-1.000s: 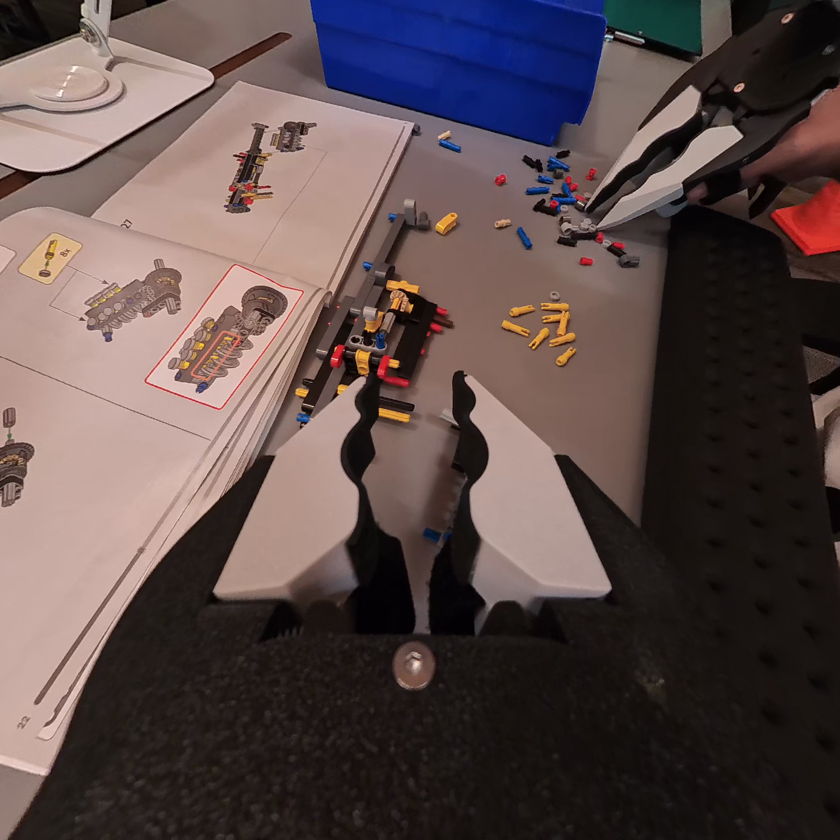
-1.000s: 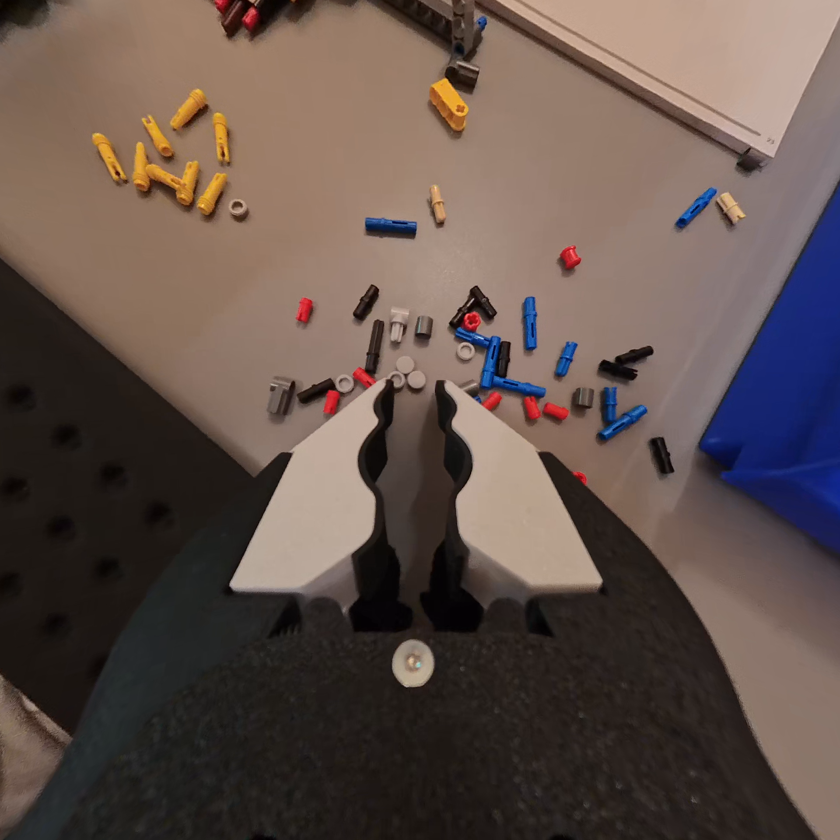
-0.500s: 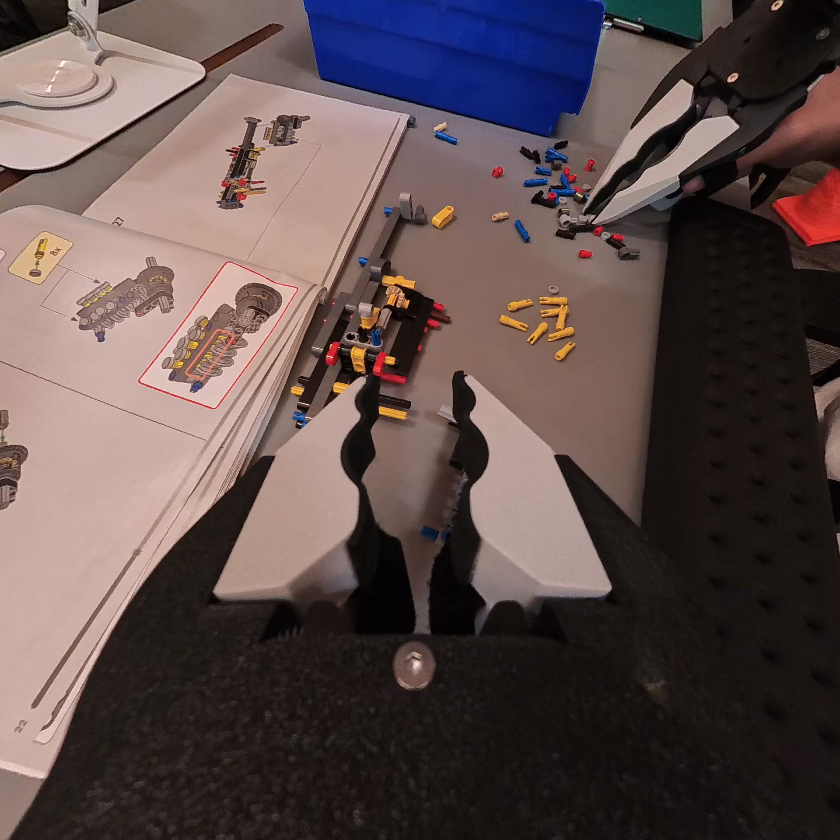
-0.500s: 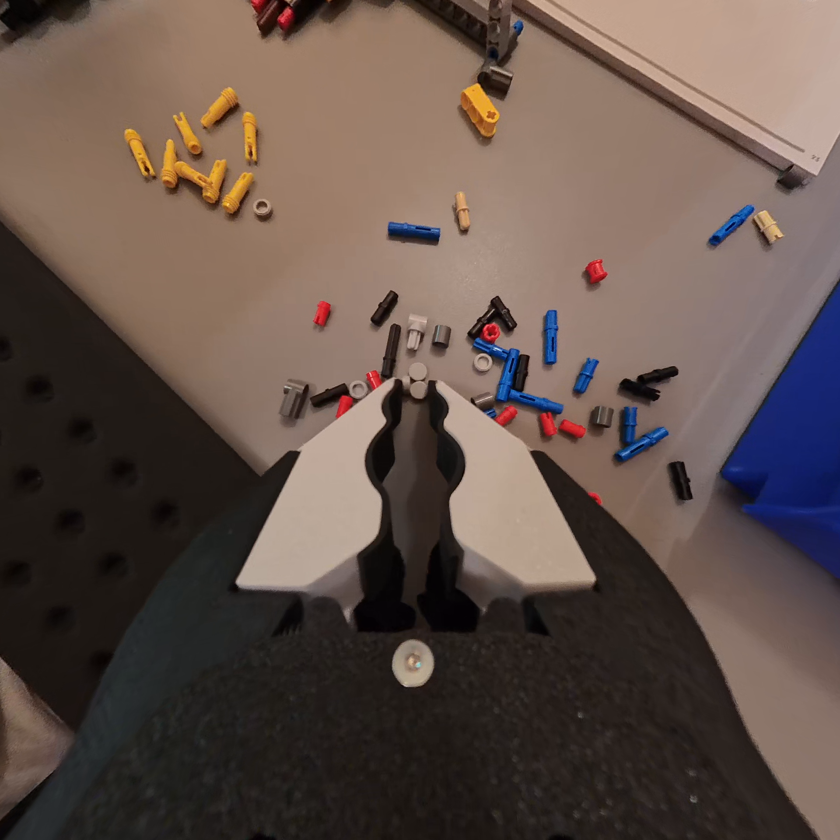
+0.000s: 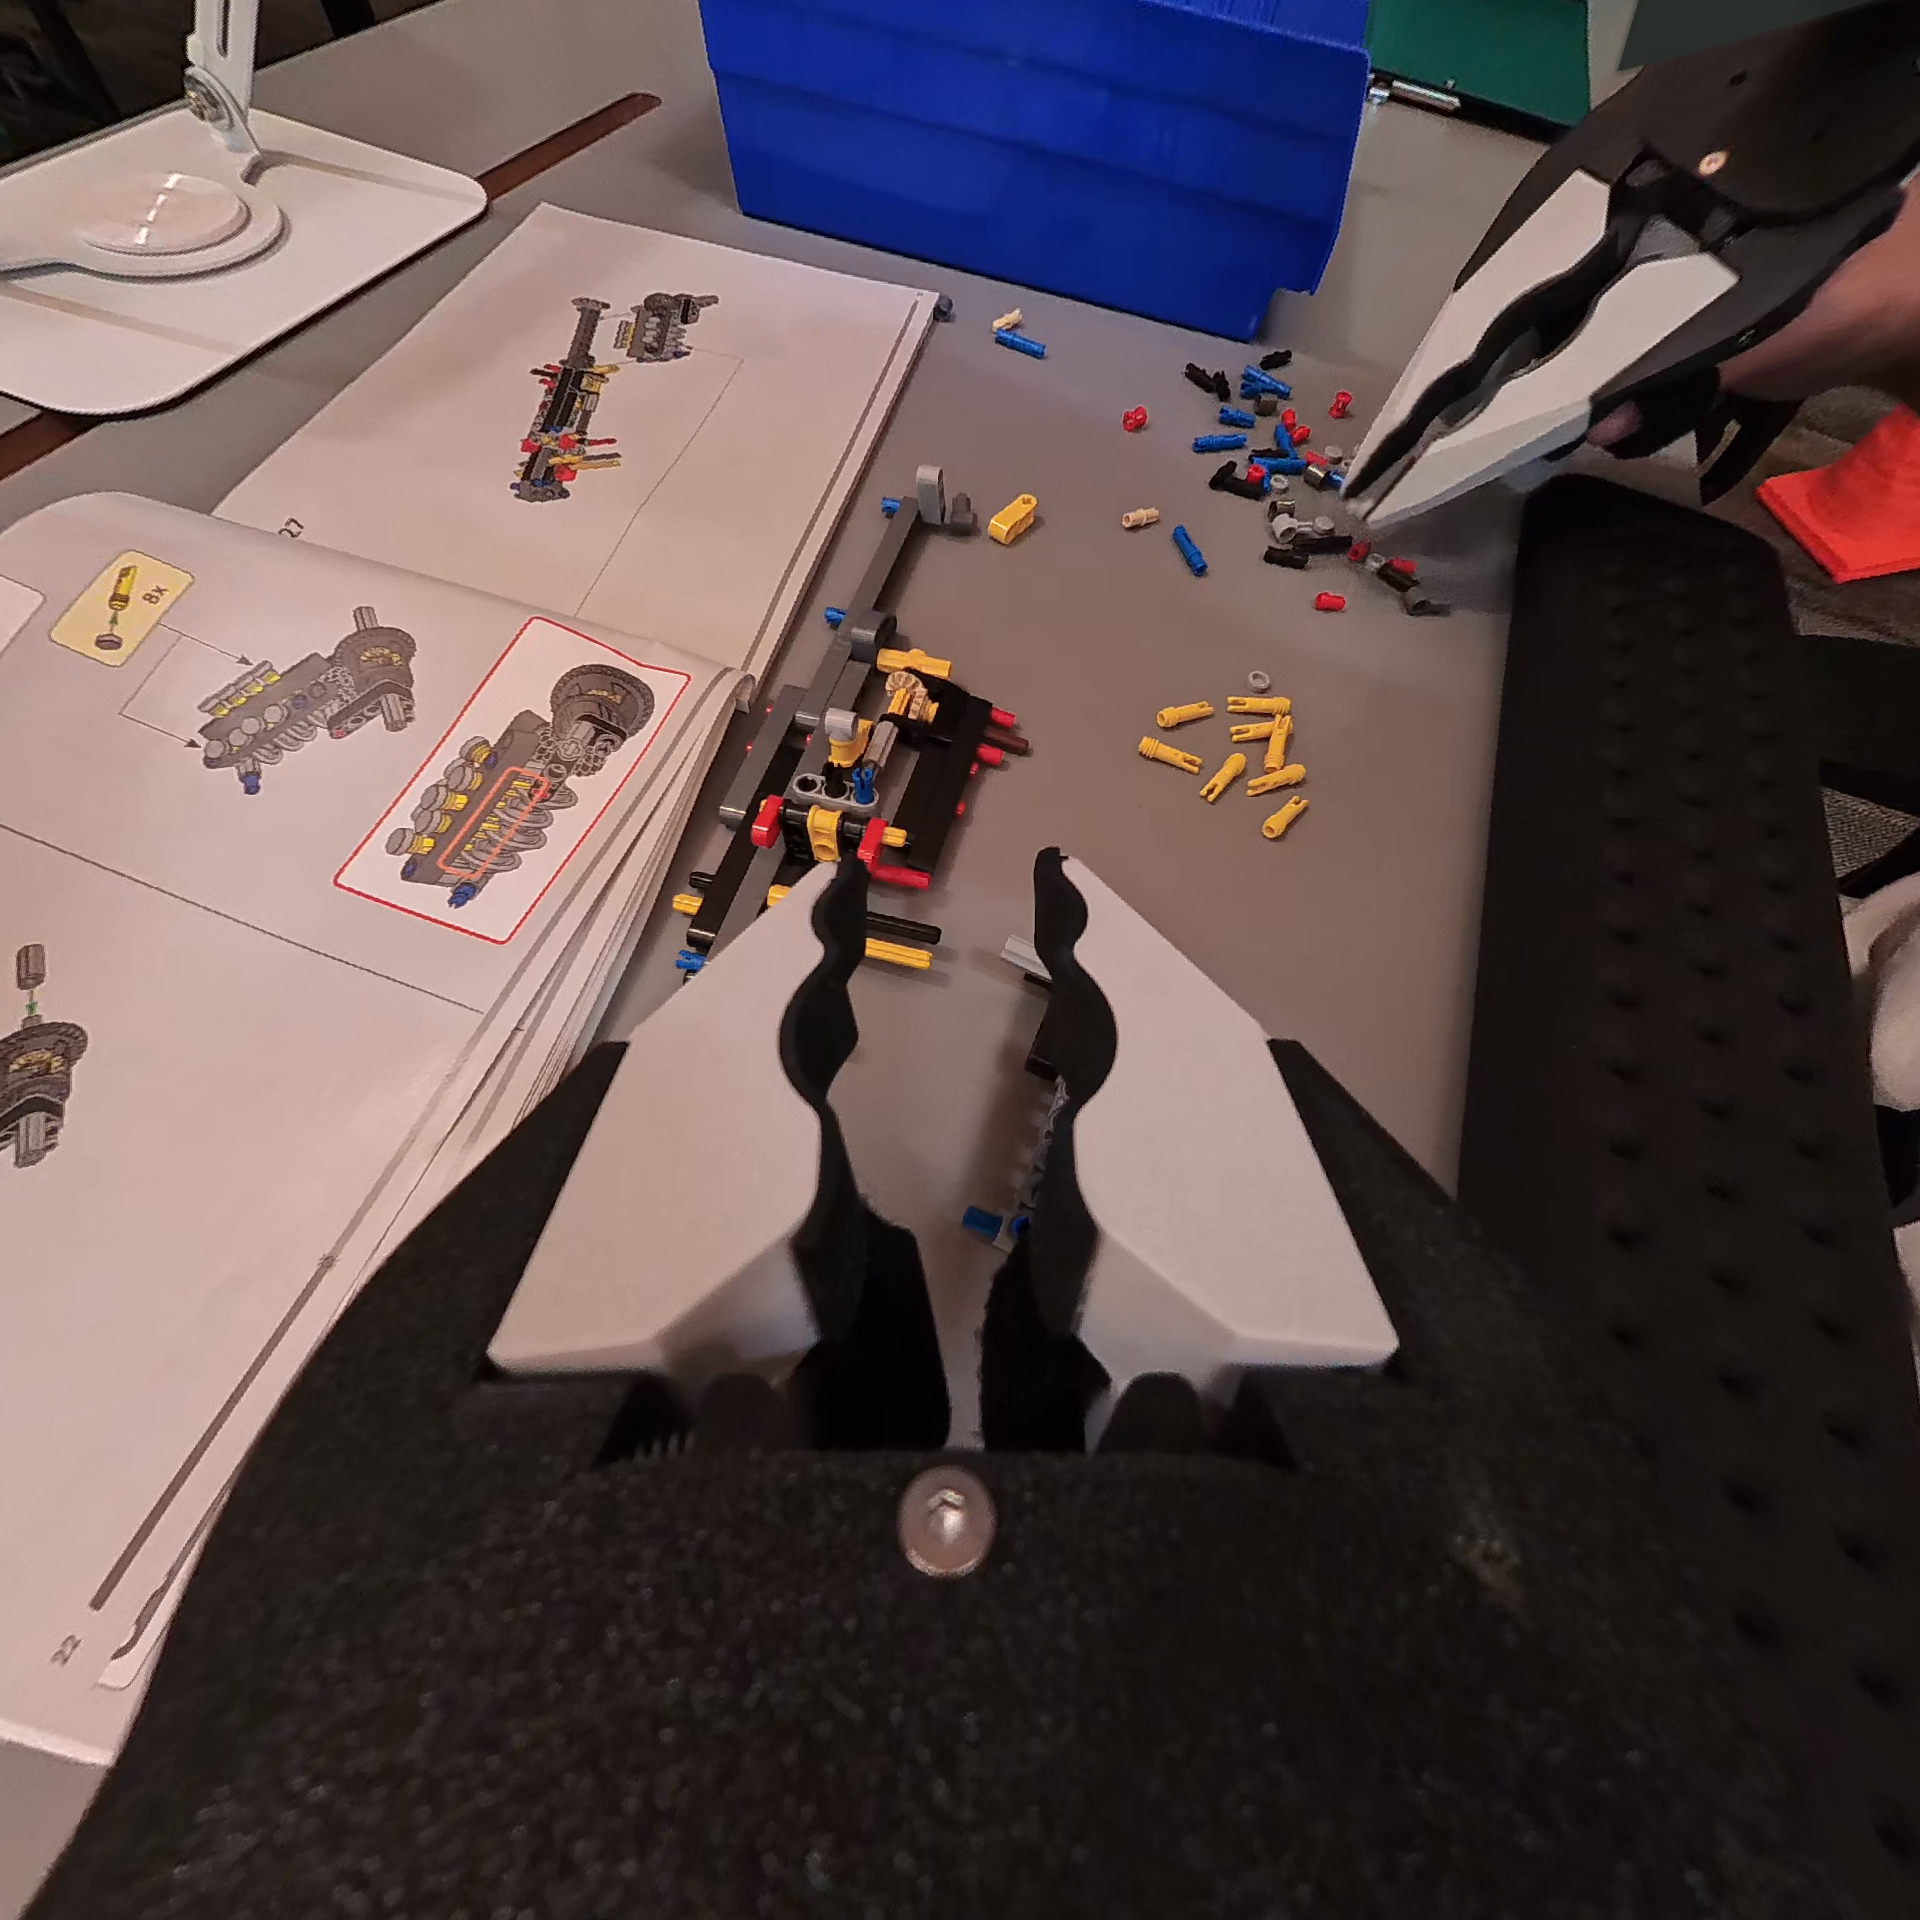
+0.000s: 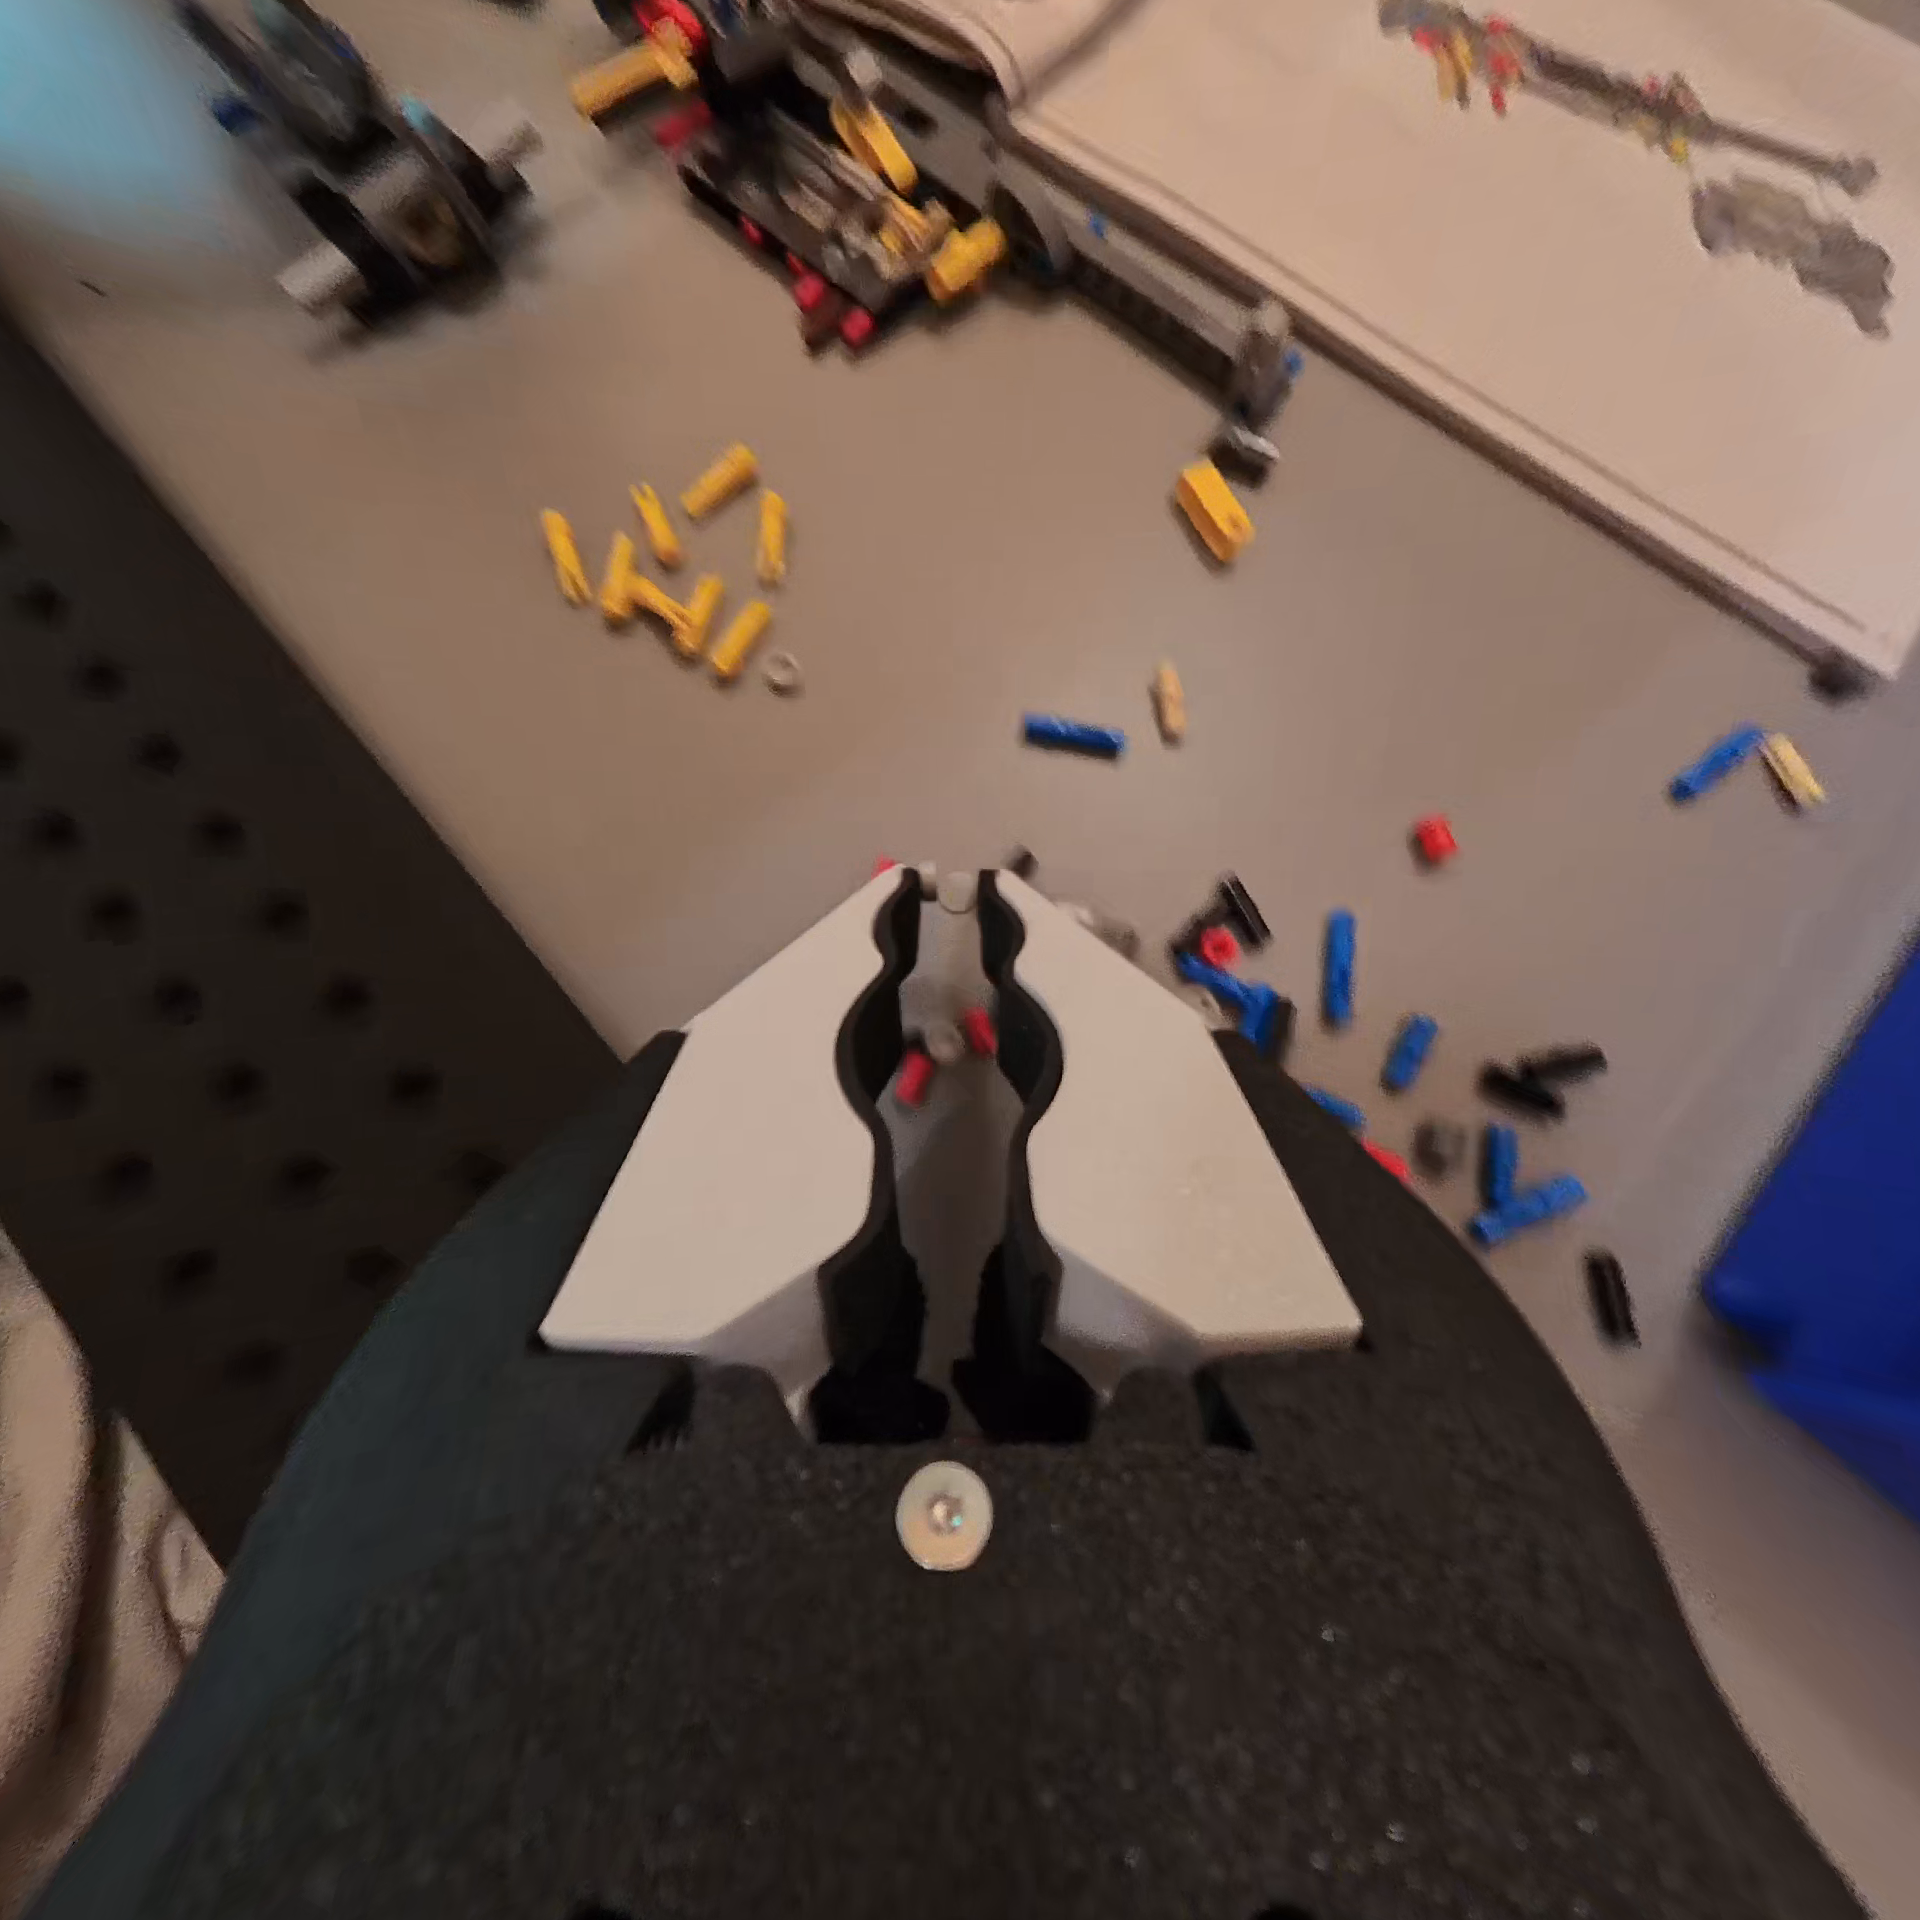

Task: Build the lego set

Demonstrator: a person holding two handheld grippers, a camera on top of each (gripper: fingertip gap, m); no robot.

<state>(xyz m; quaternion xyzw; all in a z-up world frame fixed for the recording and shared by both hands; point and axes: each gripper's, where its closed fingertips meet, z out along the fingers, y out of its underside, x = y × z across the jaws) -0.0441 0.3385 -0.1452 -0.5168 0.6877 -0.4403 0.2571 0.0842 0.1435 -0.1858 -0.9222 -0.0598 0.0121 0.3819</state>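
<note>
A small light grey round piece [image 6: 954,891] sits pinched at the very tips of the right gripper [image 6: 951,883], whose jaws are clenched on it; the view is blurred, so its exact shape cannot be told. Just beneath and behind the tips lies the scatter of loose pins [image 6: 1340,1029] in blue, black and red on the grey worktop [image 6: 935,665].

The half-built model [image 5: 842,790], a long black and grey frame with yellow and red parts, lies beside the open instruction book [image 5: 343,790]. Its long axis runs away from the left gripper [image 5: 940,868], whose jaws are released and empty, hovering just short of the model's near end. From the right gripper the model lies ahead and to the left, well apart, past the cluster of yellow pins [image 5: 1236,753].

The left gripper is the nearer to the model, likely placed to steady it, while the right must carry its piece across. A blue bin [image 5: 1039,145] stands at the far edge.
</note>
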